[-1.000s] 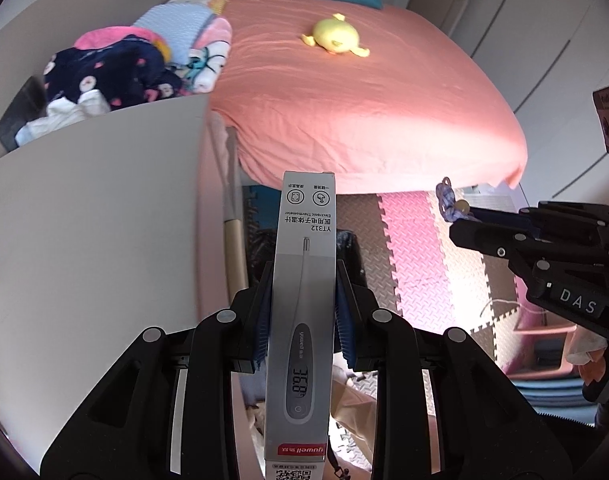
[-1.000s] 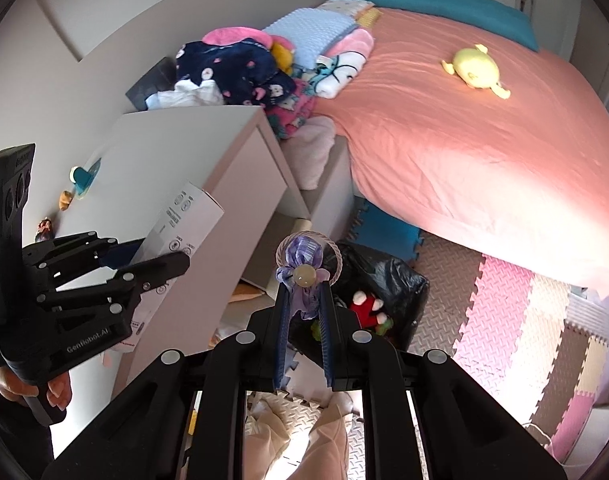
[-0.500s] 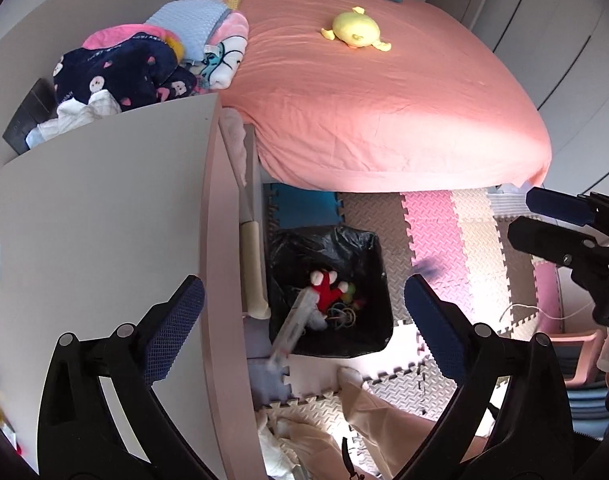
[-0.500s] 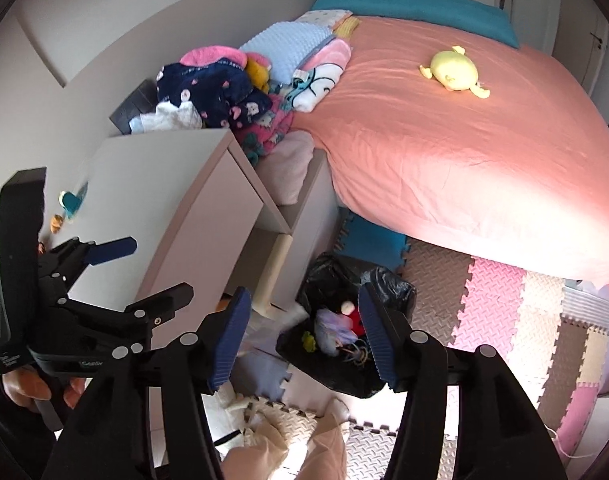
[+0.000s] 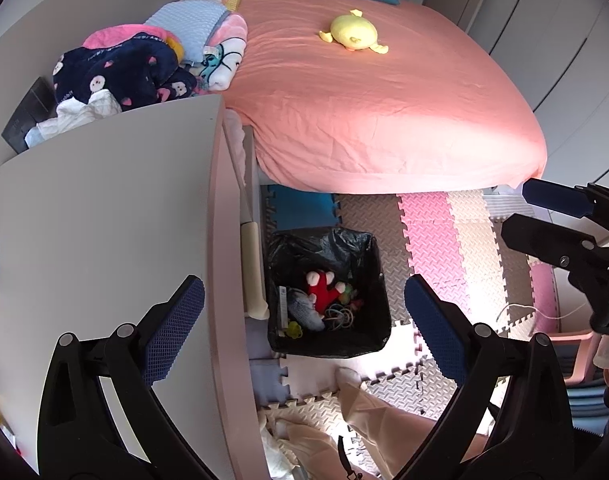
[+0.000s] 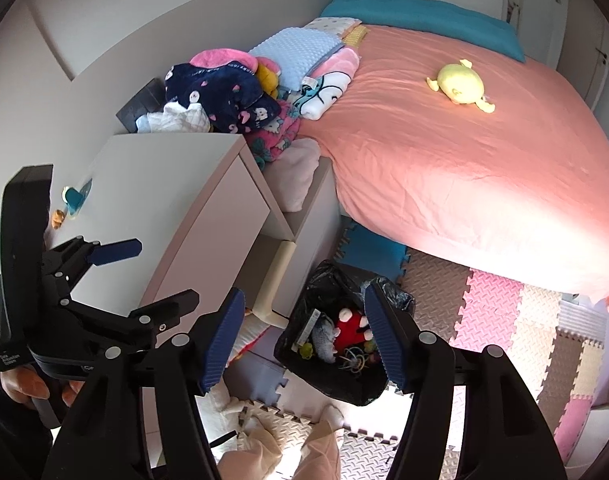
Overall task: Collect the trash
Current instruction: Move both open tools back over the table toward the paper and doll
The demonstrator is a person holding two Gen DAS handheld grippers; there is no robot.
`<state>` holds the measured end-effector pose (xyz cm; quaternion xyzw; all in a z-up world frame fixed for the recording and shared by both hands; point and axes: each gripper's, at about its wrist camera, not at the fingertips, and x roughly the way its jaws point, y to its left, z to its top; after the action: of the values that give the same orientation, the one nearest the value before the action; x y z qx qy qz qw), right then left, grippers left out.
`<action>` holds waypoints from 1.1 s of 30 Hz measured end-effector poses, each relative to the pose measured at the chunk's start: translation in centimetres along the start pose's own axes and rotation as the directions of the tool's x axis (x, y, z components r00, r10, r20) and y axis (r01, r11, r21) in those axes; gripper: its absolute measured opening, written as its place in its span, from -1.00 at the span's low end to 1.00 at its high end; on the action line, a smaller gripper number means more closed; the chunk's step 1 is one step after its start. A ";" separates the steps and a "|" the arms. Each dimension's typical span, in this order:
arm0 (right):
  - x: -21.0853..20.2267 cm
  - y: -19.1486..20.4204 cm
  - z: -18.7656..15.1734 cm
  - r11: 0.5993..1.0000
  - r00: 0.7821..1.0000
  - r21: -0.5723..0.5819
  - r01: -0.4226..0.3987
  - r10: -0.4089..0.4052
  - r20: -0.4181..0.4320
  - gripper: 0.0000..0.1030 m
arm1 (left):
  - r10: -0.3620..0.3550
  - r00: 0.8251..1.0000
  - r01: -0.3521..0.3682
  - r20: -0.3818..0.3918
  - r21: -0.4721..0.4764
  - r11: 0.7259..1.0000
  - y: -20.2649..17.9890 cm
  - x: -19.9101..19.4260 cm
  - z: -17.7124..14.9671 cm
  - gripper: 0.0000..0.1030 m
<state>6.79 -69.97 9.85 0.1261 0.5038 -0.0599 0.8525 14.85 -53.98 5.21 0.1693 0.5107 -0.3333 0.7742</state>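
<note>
The black-bag-lined square trash bin [image 5: 328, 248] sits low in the centre of both views, on the interlocking foam floor mat [image 5: 432, 236], just beside the pale pink cabinet [image 5: 104, 216]. Inside lie a red plush toy [image 5: 324, 286], a long white box [image 5: 282, 306] and tangled hair ties [image 5: 340, 316]. The left gripper [image 5: 304, 320] gapes fully wide, empty. The right gripper [image 6: 304, 338] is empty too, its jaws opening. Behind, upper right, a yellow plush [image 5: 354, 34] rests on the pink-sheeted bed [image 5: 384, 112].
</note>
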 end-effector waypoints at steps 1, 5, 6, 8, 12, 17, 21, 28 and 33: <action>0.1 0.3 0.0 1.000 1.000 -0.008 0.001 -0.001 -0.002 0.23 | -0.001 1.000 0.001 0.001 -0.003 1.000 0.2 0.0 0.0 0.88; 0.3 1.9 0.3 0.999 1.000 -0.041 -0.004 0.004 -0.004 0.23 | 0.007 1.000 -0.006 0.008 -0.025 1.000 1.3 -0.6 -0.5 0.88; 0.4 2.3 0.3 0.999 1.000 -0.047 -0.007 0.007 -0.005 0.23 | 0.009 1.000 -0.009 0.009 -0.036 0.999 1.7 -0.8 -0.7 0.88; 0.5 3.4 0.5 0.998 1.000 -0.063 -0.019 0.018 -0.005 0.23 | 0.011 1.000 -0.010 0.011 -0.055 0.998 2.5 -1.2 -1.2 0.88; 0.7 5.6 0.7 0.994 0.999 -0.095 -0.050 0.049 -0.010 0.23 | 0.022 0.999 -0.019 0.024 -0.105 0.994 4.5 -2.2 -2.3 0.88; 1.1 8.7 1.0 0.986 0.996 -0.141 -0.087 0.084 -0.024 0.23 | 0.046 0.998 -0.040 0.034 -0.157 0.987 6.8 -3.5 -4.0 0.88; 1.5 11.7 1.0 0.975 0.993 -0.190 -0.119 0.114 -0.038 0.23 | 0.072 0.997 -0.062 0.040 -0.210 0.976 8.9 -4.7 -5.7 0.88; 2.3 17.6 0.7 0.940 0.979 -0.273 -0.205 0.193 -0.070 0.24 | 0.131 0.990 -0.107 0.049 -0.328 0.938 13.4 -7.1 -9.6 0.88; 3.4 22.8 0.5 0.898 0.965 -0.352 -0.263 0.239 -0.110 0.29 | 0.178 0.983 -0.141 0.045 -0.433 0.890 17.1 -8.9 -13.2 0.88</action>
<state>14.07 -48.12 10.63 0.0319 0.5128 0.1488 0.8449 15.38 -30.65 6.35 0.0225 0.5228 -0.1551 0.8379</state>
